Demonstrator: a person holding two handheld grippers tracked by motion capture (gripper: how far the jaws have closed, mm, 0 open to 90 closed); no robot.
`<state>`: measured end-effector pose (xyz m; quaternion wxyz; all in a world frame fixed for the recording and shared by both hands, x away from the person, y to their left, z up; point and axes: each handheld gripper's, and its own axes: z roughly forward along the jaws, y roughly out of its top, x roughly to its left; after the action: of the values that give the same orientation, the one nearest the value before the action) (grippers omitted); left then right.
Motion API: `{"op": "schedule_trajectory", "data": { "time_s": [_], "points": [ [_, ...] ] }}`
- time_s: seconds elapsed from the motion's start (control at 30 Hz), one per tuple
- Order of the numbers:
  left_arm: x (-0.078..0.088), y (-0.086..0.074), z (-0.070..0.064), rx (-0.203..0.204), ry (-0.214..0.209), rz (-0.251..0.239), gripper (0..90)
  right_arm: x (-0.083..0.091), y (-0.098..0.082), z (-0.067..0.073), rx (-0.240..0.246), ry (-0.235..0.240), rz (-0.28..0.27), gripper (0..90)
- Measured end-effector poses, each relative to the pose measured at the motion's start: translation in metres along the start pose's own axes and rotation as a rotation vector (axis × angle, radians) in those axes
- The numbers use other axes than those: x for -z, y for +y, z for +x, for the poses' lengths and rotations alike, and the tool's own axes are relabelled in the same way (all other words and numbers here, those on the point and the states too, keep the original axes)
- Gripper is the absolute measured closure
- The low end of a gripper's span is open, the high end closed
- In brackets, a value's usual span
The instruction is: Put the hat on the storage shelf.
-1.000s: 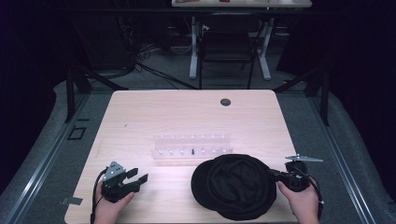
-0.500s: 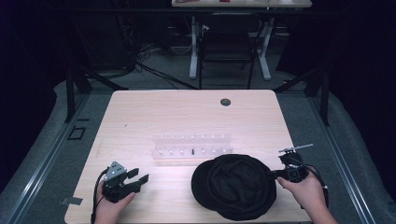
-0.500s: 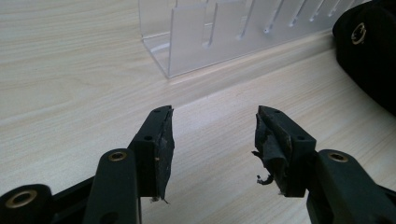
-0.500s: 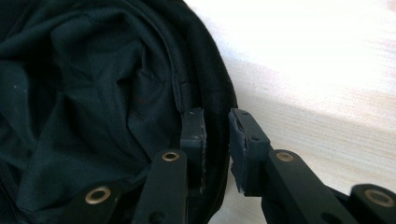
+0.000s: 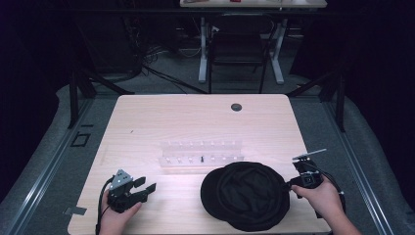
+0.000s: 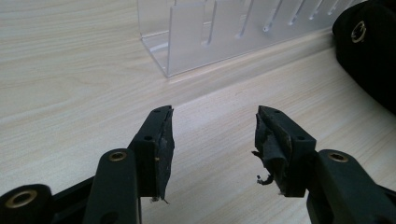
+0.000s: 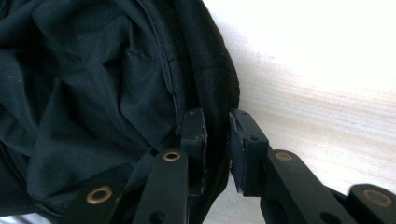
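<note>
Pale wooden table (image 5: 195, 117) carries a black cap (image 5: 247, 195) at its near right part, just in front of a clear slotted rack (image 5: 200, 154). Right gripper (image 7: 215, 135) has its fingers astride the cap's rim, lately parting then narrowing slightly. Left gripper (image 6: 212, 140) rests apart, fingers spread, empty.

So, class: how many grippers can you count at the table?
2. The left gripper sits near the table's front left corner, jaws open on nothing. The right gripper is at the front right, its jaws astride the black hat's rim.
</note>
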<state>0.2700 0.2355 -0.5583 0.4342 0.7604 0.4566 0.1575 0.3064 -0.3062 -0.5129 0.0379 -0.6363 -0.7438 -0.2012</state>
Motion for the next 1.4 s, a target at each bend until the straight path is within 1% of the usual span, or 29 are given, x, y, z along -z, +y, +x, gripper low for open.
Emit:
{"op": "schedule_trajectory", "data": {
  "time_s": [0.03,0.1,0.13,0.17,0.23,0.27,0.33,0.37,0.4,0.47,0.53,0.6,0.63,0.73,0.8,0.83,0.87,0.9,0.93,1.0,1.03,1.07,1.17,1.2,1.27,1.3,1.33,1.37,1.4],
  "points": [
    [0.000,0.000,0.000,0.002,0.000,0.000,47.3,0.000,0.001,-0.002,0.011,0.003,0.020,77.0],
    [0.000,0.000,0.000,0.003,0.000,0.000,47.3,-0.001,0.001,-0.001,-0.002,0.006,0.015,77.3],
    [0.000,0.000,0.000,0.003,0.001,0.000,47.3,-0.001,0.002,-0.002,0.012,0.007,0.036,77.4],
    [0.000,0.000,0.000,0.002,0.000,0.002,47.3,-0.002,0.002,-0.001,-0.003,0.011,0.017,77.4],
    [0.000,0.000,0.000,0.003,0.000,0.002,47.3,-0.001,0.004,-0.001,0.024,0.000,0.062,77.7],
    [0.001,0.000,0.001,0.003,0.000,0.003,47.3,-0.003,0.002,0.000,-0.001,0.006,0.037,77.9],
    [0.000,0.000,0.000,0.002,0.000,0.002,47.3,-0.001,0.004,-0.001,0.015,0.003,0.077,78.1],
    [0.000,0.000,0.000,0.002,0.000,0.002,47.3,-0.001,0.004,-0.001,0.008,0.003,0.079,78.4],
    [0.001,0.000,0.000,-0.001,0.000,0.002,47.3,-0.003,0.004,-0.001,-0.008,0.010,0.065,78.7],
    [0.000,0.000,0.000,-0.001,0.000,0.002,47.3,-0.003,0.004,-0.001,-0.011,0.012,0.082,78.9],
    [0.000,0.000,0.000,0.001,0.000,0.003,47.3,-0.004,0.004,0.000,-0.024,0.013,0.074,79.3],
    [0.000,0.000,0.000,0.003,0.001,0.001,47.3,-0.003,0.006,0.000,-0.013,0.009,0.099,79.5],
    [0.000,0.000,0.000,0.003,0.001,0.000,47.2,-0.004,0.005,0.000,-0.027,0.013,0.077,79.9],
    [0.000,0.000,0.000,0.002,0.001,0.001,47.3,-0.004,0.008,0.000,-0.021,0.008,0.098,80.2],
    [0.000,0.000,0.000,0.002,0.001,0.002,47.3,-0.004,0.010,-0.001,-0.003,0.010,0.117,79.1],
    [0.000,0.000,0.000,0.002,0.001,0.003,47.3,-0.004,0.011,-0.001,0.001,0.008,0.119,78.5],
    [0.000,0.000,0.000,0.002,0.000,0.003,47.3,-0.006,0.010,0.000,-0.026,0.011,0.084,78.3],
    [0.000,0.000,0.000,0.002,0.000,0.003,47.3,-0.004,0.012,-0.002,-0.006,0.015,0.106,77.2],
    [0.000,0.000,0.000,0.002,0.000,0.003,47.3,-0.004,0.012,-0.002,-0.002,0.014,0.110,76.8],
    [0.000,0.000,0.000,0.002,0.000,0.004,47.3,-0.004,0.012,-0.003,0.001,0.015,0.111,76.7],
    [0.000,0.000,0.000,0.002,0.001,0.005,47.3,-0.006,0.011,-0.002,-0.020,0.019,0.086,76.8],
    [0.000,0.000,0.000,0.002,0.001,0.004,47.3,-0.005,0.012,-0.003,-0.010,0.021,0.102,77.0],
    [0.000,0.000,0.000,0.002,0.001,0.004,47.3,-0.007,0.013,-0.004,-0.007,0.025,0.102,77.7],
    [-0.001,0.000,0.000,0.001,0.000,0.005,47.3,-0.007,0.014,-0.004,0.001,0.018,0.113,78.0],
    [-0.001,0.000,0.000,0.001,0.000,0.006,47.3,-0.007,0.016,-0.003,0.005,0.031,0.114,82.2],
    [-0.001,0.000,0.000,0.001,0.000,0.005,47.3,-0.007,0.016,-0.003,0.005,0.031,0.114,82.2],
    [0.000,0.000,0.000,0.001,0.000,0.005,47.3,-0.006,0.016,-0.003,0.018,0.031,0.128,83.6],
    [0.000,0.000,0.000,0.001,0.000,0.005,47.3,-0.006,0.016,-0.003,0.020,0.036,0.126,85.3],
    [-0.001,0.000,0.000,0.002,0.001,0.006,47.3,-0.007,0.015,-0.001,0.007,0.036,0.116,86.0]
  ]
}}
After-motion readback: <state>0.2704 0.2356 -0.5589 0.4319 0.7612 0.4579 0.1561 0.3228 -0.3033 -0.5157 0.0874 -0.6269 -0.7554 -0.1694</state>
